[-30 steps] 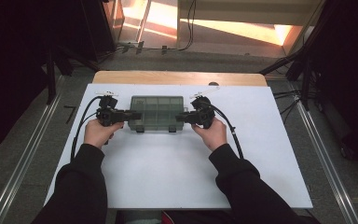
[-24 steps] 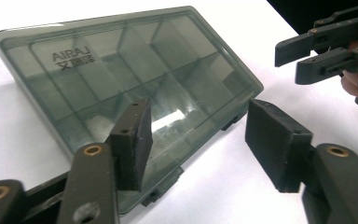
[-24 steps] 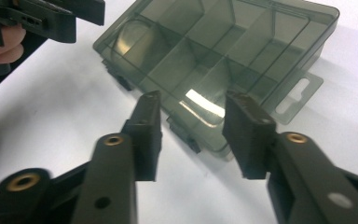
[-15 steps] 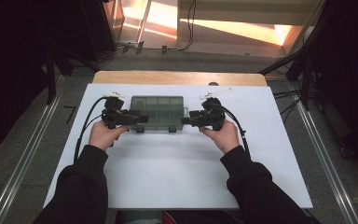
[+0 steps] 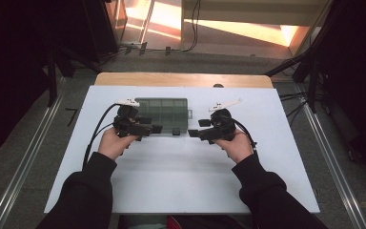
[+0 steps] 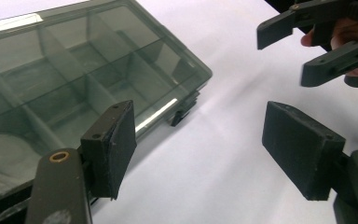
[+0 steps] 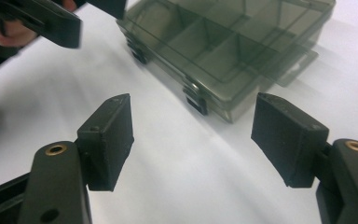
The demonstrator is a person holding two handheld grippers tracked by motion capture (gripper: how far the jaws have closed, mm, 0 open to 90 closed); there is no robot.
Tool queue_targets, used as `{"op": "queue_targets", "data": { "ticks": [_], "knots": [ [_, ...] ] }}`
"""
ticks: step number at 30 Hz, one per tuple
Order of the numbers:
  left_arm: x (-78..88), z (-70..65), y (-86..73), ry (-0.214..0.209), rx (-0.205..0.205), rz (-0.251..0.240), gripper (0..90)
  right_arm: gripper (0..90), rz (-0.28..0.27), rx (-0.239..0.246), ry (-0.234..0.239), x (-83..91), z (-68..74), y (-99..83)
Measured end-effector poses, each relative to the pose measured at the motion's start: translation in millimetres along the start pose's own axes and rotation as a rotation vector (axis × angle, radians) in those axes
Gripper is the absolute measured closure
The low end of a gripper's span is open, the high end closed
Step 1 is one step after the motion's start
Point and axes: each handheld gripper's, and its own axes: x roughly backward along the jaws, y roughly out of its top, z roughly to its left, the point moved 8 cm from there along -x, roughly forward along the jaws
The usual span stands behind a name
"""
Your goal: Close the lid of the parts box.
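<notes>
Organizer box [image 5: 163,114], smoked see-thru plastic w/ divided compartments, sits flat on the white table [image 5: 181,186], toward the far-left-centre part of it. Lid is down; in the right gripper view the two dark latches [image 7: 197,103] on the near edge look seated, so we judge the box is shut & clipped. Most compartments look empty; in the left gripper view one near compartment holds a pale rounded shape [image 6: 0,148] we can't ID thru the tinted lid.

Our left gripper [image 5: 153,129] hangs at the box's near-left corner. Its jaws have just been opening and now stand wide, nothing btwn them. In its own view the left pad [image 6: 114,149] overlaps the box's front edge but doesn't press it, as far as we can tell.

Our right gripper [image 5: 198,129] is off the box's right end, apart from it, w/ bare table in the gap. Its jaws have just been opening too, now spread wide & empty; its own view has table btwn the pads and the box beyond them.

Progress, our read: the box work looks done or nearly so. Box is placed, closed, released, and neither tool grips anything. What's left is prob just clearing both hands off the table, unless the box needs reopening or moving, which the pics don't settle. Nothing else lies on the white table near the tools.

Beyond the table's far edge: a wooden strip [image 5: 181,79] and a sunlit floor patch [image 5: 228,28].
</notes>
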Motion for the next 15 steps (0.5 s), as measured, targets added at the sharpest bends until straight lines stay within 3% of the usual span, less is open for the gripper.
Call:
{"op": "queue_targets", "data": {
  "ticks": [15],
  "knots": [
    [-12.8,-25.1,-15.8,0.007,-0.062,0.009,26.4,26.3,-0.004,0.027,0.003,14.2,6.4,-17.9]
  ]
}}
